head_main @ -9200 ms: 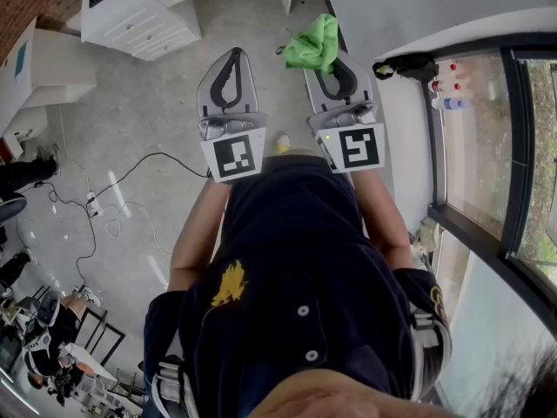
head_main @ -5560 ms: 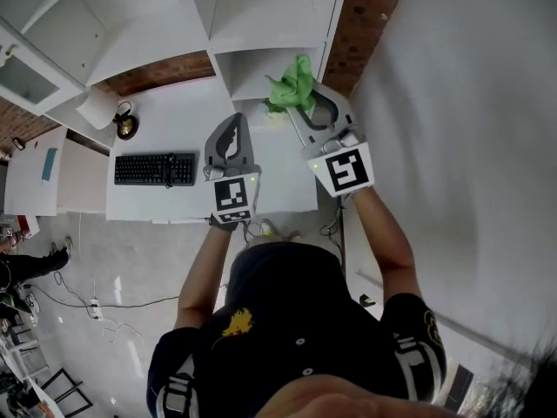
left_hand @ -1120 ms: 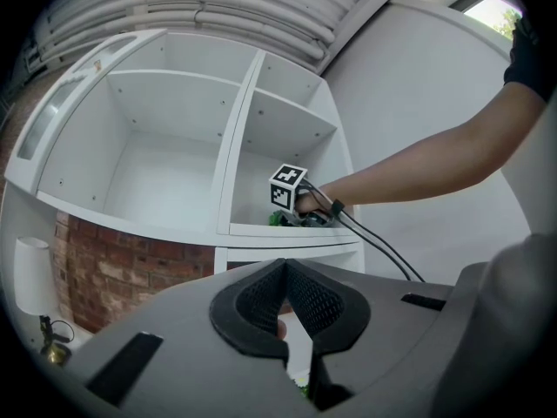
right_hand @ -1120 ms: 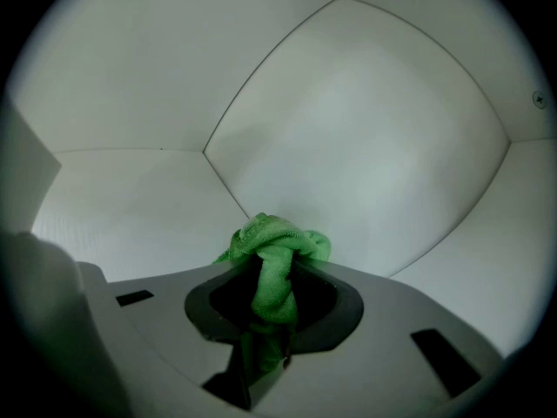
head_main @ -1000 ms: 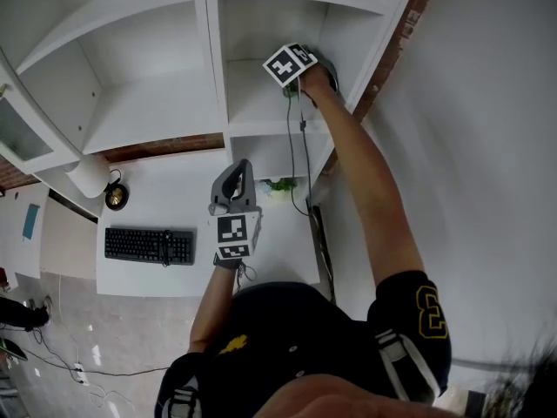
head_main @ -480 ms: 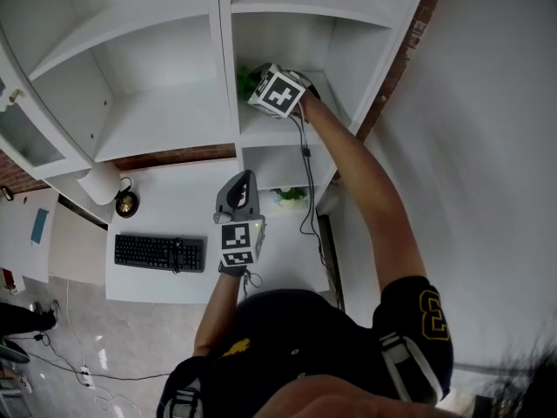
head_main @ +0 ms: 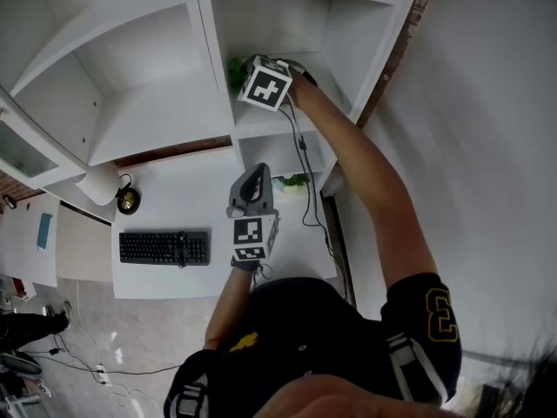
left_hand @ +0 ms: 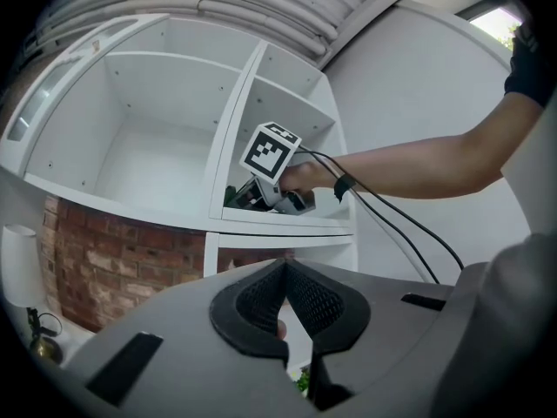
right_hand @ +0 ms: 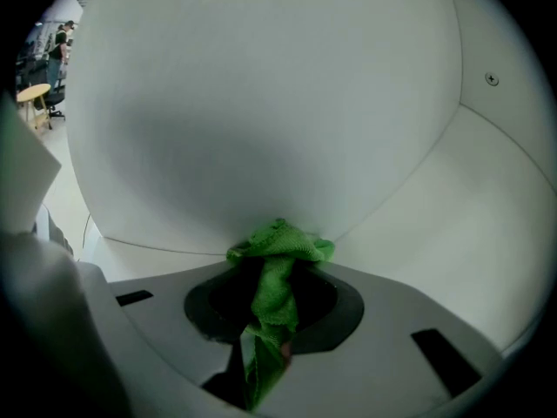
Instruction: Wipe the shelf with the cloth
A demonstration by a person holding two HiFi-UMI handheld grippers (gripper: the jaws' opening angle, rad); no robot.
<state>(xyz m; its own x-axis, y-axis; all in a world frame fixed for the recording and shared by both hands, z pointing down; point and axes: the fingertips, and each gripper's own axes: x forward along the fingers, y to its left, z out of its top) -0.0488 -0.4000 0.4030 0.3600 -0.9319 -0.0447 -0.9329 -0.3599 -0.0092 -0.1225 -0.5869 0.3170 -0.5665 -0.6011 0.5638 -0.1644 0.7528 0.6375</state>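
the right tool (right_hand: 275, 279) pinches the cloth (right_hand: 277, 244), bunched at the shelf's (head_main: 271, 122) far left corner; bare board stretches right. the left tool (left_hand: 292, 301), pressed together and empty, hangs well below.

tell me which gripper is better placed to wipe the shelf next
Right. The right gripper is already inside the shelf compartment, jaws shut on the green cloth. The left gripper hangs lower, over the desk, jaws shut on nothing.
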